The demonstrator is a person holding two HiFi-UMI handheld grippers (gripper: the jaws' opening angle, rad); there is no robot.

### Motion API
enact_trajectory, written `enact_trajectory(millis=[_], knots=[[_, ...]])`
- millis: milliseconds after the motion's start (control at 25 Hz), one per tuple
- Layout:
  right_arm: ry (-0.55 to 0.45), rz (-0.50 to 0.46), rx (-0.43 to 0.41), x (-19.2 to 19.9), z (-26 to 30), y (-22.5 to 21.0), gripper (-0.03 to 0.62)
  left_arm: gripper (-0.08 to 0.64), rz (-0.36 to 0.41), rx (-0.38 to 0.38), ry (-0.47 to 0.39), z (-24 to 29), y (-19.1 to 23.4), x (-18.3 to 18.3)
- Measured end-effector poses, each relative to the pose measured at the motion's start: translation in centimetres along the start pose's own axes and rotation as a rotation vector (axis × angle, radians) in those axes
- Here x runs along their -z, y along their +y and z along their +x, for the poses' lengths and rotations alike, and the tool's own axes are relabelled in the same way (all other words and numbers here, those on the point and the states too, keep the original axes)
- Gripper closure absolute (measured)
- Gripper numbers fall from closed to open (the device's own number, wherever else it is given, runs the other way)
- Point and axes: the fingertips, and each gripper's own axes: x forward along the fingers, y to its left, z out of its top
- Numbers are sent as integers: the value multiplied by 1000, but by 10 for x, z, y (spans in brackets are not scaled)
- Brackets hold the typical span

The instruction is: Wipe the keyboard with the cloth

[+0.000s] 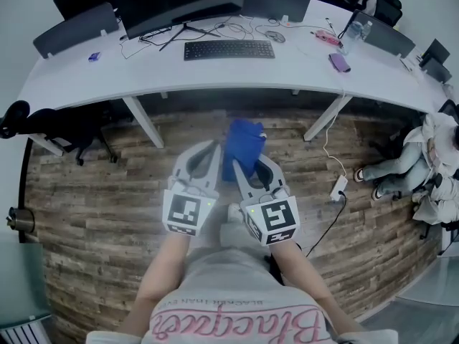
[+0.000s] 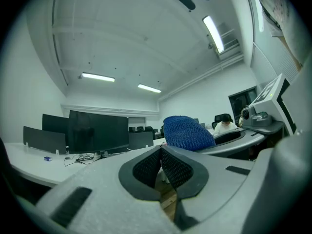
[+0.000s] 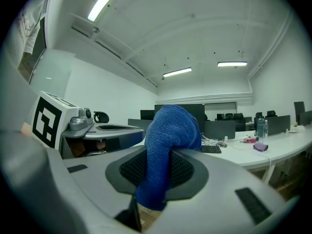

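Note:
A black keyboard (image 1: 229, 49) lies on the long white desk (image 1: 301, 67), in front of a dark monitor (image 1: 176, 2); it shows small in the right gripper view as the keyboard (image 3: 210, 149). My right gripper (image 1: 240, 169) is shut on a folded blue cloth (image 1: 242, 147), which stands up between its jaws as the cloth (image 3: 166, 145). My left gripper (image 1: 209, 153) is held beside it over the wooden floor, shut with nothing between its pads (image 2: 161, 167). Both grippers hang well short of the desk. The blue cloth (image 2: 186, 132) shows to the right in the left gripper view.
Cables (image 1: 215, 29), a purple item (image 1: 339, 62), a pink item (image 1: 327, 37) and water bottles (image 1: 356, 29) lie on the desk. Desk legs (image 1: 143, 120) stand ahead. A power strip and cord (image 1: 336, 188) lie on the floor at right, near a seated person (image 1: 423, 160). Black chair (image 1: 50, 127) at left.

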Motion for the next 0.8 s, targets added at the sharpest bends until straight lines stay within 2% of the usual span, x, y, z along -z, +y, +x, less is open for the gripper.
enact_trajectory(millis=[400, 560, 800], knots=[[-6, -14, -57, -19, 88, -99, 503, 555, -6, -54, -12, 124, 44, -6], [-4, -17, -69, -20, 120, -130, 503, 555, -27, -78, -1, 161, 63, 3], [4, -7, -91, -18, 156, -161, 503, 555, -17, -98, 11, 202, 82, 9]])
